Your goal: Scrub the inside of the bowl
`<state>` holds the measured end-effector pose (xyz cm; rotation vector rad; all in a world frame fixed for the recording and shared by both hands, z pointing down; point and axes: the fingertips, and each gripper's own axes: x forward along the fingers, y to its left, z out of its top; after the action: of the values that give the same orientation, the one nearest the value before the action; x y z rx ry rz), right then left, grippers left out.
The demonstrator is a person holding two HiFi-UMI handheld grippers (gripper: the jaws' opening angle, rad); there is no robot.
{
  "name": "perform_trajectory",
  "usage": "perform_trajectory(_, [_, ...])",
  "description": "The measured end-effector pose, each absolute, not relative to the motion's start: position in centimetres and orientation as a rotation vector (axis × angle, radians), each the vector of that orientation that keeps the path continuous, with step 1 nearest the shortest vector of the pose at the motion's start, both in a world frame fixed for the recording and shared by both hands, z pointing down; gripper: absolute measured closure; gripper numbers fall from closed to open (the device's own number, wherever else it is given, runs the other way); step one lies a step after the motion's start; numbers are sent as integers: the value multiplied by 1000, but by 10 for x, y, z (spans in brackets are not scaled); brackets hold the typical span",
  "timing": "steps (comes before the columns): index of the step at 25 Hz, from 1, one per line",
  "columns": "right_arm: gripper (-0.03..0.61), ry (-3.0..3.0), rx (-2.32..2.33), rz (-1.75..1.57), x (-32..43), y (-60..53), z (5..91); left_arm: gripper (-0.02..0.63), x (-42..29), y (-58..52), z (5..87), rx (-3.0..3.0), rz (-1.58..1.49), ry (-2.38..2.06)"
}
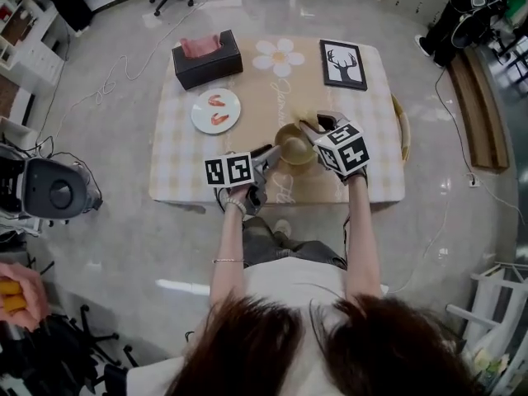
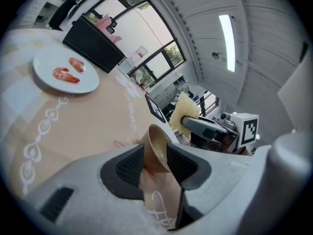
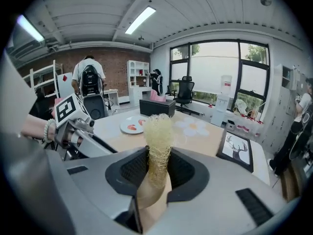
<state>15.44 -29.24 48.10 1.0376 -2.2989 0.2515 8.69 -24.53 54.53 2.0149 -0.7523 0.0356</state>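
A tan bowl (image 1: 294,145) stands near the front edge of the table (image 1: 177,151). My left gripper (image 1: 271,155) reaches it from the left. In the left gripper view the bowl's rim (image 2: 159,148) runs between the jaws of that gripper (image 2: 155,163), which stand apart, open. My right gripper (image 1: 312,129) is over the bowl's right side, shut on a pale yellow mesh scrubber (image 3: 158,141) that sticks up past its pads. Below that gripper (image 3: 157,168) the bowl's wall (image 3: 151,197) shows. The scrubber (image 2: 186,109) is also in the left gripper view.
A white plate with shrimp (image 1: 216,110) lies left of the bowl. Behind it are a black tissue box (image 1: 206,58) and, at the back right, a framed deer picture (image 1: 343,64). A camera rig (image 1: 49,188) stands on the floor at left.
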Motion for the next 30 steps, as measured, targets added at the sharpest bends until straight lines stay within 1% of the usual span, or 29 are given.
perform_trajectory(5, [483, -2268, 942, 158, 149, -293, 484, 476, 86, -242, 545, 1949, -29, -715])
perform_trajectory(15, [483, -2136, 654, -93, 135, -288, 490, 477, 96, -233, 544, 1888, -46, -605])
perform_trajectory(30, [483, -1768, 148, -467, 136, -280, 515, 479, 101, -230, 550, 1825, -40, -537])
